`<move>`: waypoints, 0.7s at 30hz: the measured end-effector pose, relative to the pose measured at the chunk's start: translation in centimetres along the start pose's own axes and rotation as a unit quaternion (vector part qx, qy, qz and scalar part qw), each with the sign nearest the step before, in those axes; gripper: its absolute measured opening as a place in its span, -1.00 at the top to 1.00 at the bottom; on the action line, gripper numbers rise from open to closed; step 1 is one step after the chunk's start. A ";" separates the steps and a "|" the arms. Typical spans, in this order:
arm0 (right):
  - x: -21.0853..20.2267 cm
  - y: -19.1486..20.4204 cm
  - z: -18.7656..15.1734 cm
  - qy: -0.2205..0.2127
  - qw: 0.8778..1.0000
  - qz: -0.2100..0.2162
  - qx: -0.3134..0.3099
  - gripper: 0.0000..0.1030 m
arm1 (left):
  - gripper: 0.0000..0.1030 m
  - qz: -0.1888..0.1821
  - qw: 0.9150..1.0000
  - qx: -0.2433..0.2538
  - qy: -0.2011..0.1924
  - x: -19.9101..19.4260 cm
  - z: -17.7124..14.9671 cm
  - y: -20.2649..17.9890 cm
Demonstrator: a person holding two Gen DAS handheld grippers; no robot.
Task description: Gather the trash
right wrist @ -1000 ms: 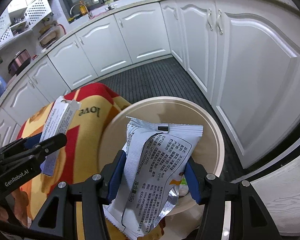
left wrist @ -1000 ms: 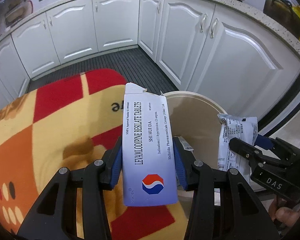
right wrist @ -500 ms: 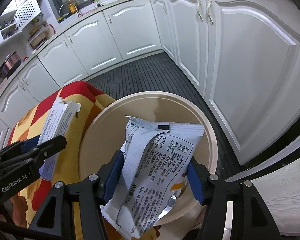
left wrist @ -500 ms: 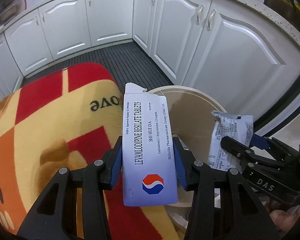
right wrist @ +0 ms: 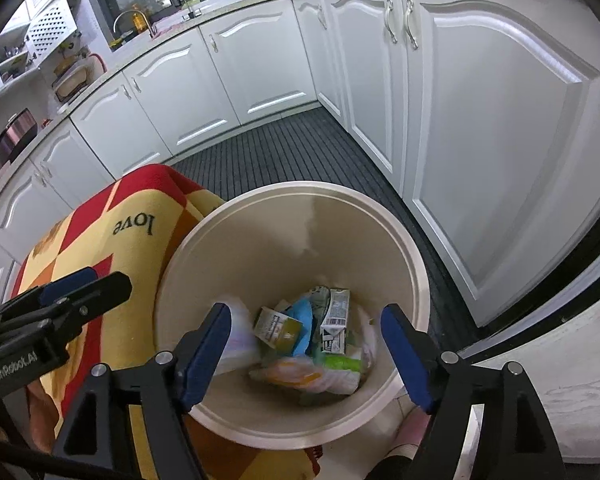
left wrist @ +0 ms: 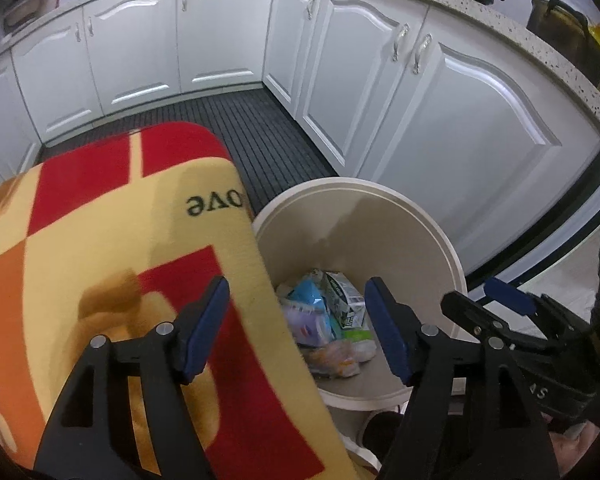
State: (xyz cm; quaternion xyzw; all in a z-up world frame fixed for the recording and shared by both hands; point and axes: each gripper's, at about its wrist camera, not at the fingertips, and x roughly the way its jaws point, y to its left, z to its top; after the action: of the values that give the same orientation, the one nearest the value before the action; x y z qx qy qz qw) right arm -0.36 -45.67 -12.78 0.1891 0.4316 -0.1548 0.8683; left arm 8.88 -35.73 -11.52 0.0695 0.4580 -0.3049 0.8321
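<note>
A round cream bin (left wrist: pixel 440 236) (right wrist: pixel 416 264) stands on the floor below both grippers. At its bottom lies a heap of trash (right wrist: pixel 312 344) (left wrist: pixel 328 320): small cartons, a blue packet and pale wrappers, partly blurred. My left gripper (left wrist: pixel 296 324) hangs over the bin's left rim and the blanket edge, its jaws opening with nothing between them. My right gripper (right wrist: pixel 306 346) is straight above the bin's mouth, jaws opening too and nothing between the pads. Each gripper shows in the other's view, the right gripper (left wrist: pixel 488 296) at the right edge, the left gripper (right wrist: pixel 84 284) at the left.
A red, orange and yellow blanket (left wrist: pixel 100 240) (right wrist: pixel 100 240) with the word "love" covers a surface pressed against the bin's left side. White cabinets (left wrist: pixel 440 100) curve round behind, above a dark ribbed floor mat (right wrist: pixel 284 152). Pale floor (right wrist: pixel 560 380) lies at the right.
Both grippers have spread their jaws. The white tablet box has left the left gripper and the silver wrapper has left the right one; both are gone from between the pads, and the bin's trash heap shows below.
</note>
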 end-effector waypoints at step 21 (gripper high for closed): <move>-11.0 5.9 -3.4 -0.142 0.989 -0.007 -0.043 -0.57 | -0.35 0.066 0.987 0.008 -0.144 -12.3 -4.4 1.2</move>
State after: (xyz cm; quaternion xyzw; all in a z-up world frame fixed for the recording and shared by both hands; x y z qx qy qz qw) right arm -6.52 -37.79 -4.59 0.1252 0.3116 -0.1673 0.9269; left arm 1.50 -27.54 -4.34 0.0619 0.3252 -0.2600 0.9071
